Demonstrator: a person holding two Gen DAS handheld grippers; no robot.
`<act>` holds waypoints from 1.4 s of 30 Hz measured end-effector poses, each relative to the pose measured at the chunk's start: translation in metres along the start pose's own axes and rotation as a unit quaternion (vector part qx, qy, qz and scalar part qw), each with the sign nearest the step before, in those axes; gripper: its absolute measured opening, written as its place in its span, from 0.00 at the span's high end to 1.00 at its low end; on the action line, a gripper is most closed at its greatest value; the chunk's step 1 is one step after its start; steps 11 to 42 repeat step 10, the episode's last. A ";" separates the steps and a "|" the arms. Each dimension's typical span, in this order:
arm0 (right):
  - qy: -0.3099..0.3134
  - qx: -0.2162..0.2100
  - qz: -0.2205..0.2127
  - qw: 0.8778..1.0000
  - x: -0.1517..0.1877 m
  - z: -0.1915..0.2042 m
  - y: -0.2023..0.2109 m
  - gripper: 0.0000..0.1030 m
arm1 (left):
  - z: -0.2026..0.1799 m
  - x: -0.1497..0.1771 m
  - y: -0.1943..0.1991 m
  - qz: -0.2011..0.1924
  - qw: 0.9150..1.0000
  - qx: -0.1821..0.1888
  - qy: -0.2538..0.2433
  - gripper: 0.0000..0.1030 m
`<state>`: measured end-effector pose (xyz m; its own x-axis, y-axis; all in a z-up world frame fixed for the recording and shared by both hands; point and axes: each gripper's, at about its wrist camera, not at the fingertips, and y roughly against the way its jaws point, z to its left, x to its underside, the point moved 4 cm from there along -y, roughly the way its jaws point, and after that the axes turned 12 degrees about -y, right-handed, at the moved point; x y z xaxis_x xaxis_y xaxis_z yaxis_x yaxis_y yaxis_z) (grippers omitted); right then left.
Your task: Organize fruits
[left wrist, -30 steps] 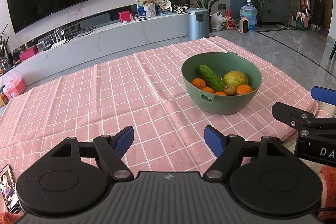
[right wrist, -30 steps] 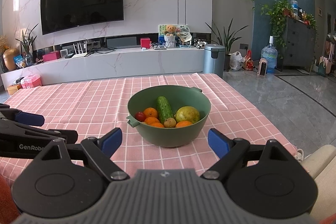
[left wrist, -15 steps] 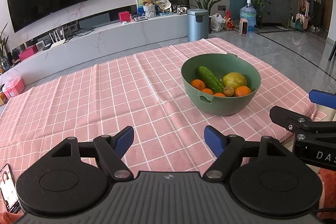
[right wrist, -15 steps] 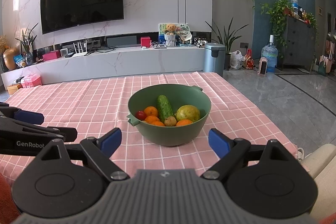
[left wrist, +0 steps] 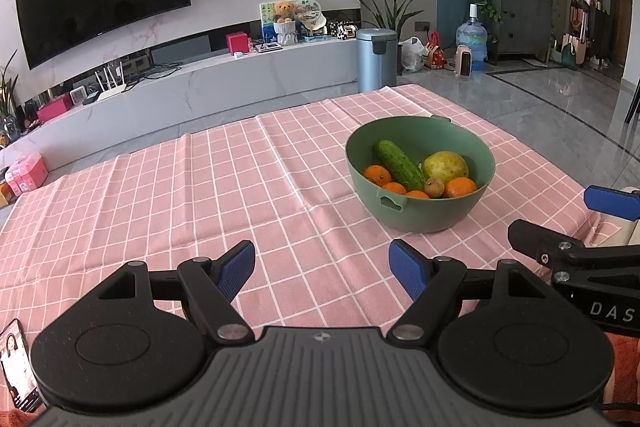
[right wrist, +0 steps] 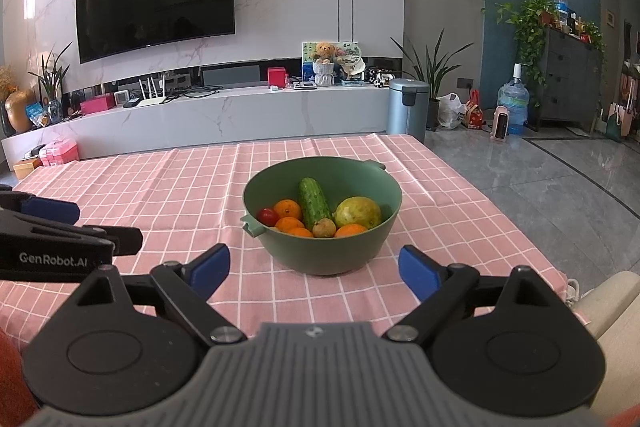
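Both tongs stood apart and held nothing: the left gripper (left wrist: 322, 269) hovered low over the pink checked tablecloth (left wrist: 192, 195), the right gripper (right wrist: 314, 269) likewise, with its open jaws framing the near wall of the green bowl (right wrist: 320, 259). All the produce lay inside that bowl, on the right half of the table. Judged handling: the cucumber (right wrist: 314, 201) looked stiff and smooth-skinned, probably slippery; best taken across its middle, where it lay exposed on top. The oranges (right wrist: 288, 209) seemed firm and round, apt to roll, so a grip across the widest part. The large yellow-green fruit (right wrist: 358, 213) looked the heaviest and wide for the jaws. The small red tomato (right wrist: 267, 216) and the brown kiwi-like fruit (right wrist: 324, 228) were likely soft; light squeeze only. Pose: both tools were held roughly level, side by side, pointing to the far side, short of the bowl and touching nothing.
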<state>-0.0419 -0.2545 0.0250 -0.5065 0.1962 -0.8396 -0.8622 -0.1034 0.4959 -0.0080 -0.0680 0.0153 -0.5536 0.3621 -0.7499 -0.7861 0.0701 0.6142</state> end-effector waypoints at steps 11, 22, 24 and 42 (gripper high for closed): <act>0.000 0.000 0.000 1.000 0.000 0.000 0.000 0.15 | 0.004 0.001 0.001 0.001 1.000 0.002 0.009 0.13; 0.000 0.000 0.000 1.000 0.000 0.000 0.000 0.15 | 0.004 0.001 0.001 0.001 1.000 0.002 0.009 0.13; 0.000 0.000 0.000 1.000 0.000 0.000 0.000 0.15 | 0.004 0.001 0.001 0.001 1.000 0.002 0.009 0.13; 0.000 0.000 0.000 1.000 0.000 0.000 0.000 0.15 | 0.004 0.001 0.001 0.001 1.000 0.002 0.009 0.13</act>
